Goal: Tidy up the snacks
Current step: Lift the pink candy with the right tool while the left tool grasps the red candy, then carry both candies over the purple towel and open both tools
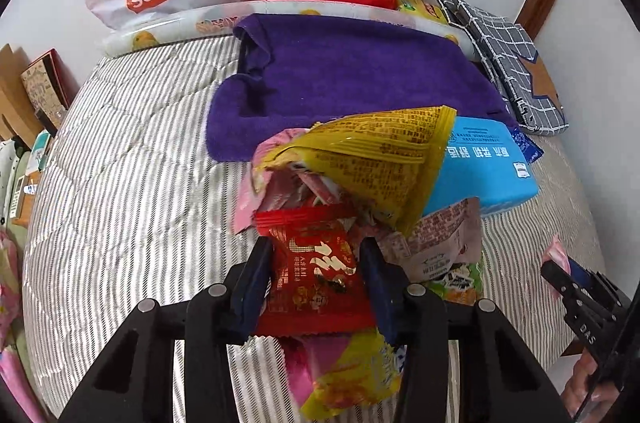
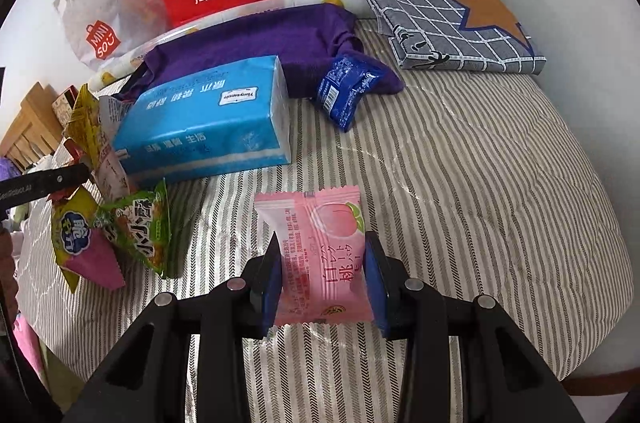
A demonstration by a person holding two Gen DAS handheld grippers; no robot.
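Grey-and-white striped quilted bed cover (image 2: 460, 183), carrying everything. Lying on it toward the wall: a purple towel (image 2: 256, 43), a blue tissue pack (image 2: 208, 127) partly over the towel's near edge, a dark blue snack packet (image 2: 346, 89) against the towel's right end. At the far right corner, a folded grey checked cloth (image 2: 436, 15). At left, a heap of snack packets (image 1: 360, 175), with a green packet (image 2: 140, 227) at its edge

Striped bedspread (image 2: 460, 183) lies open (tissue pack (image 2: 208, 127) blocks left).
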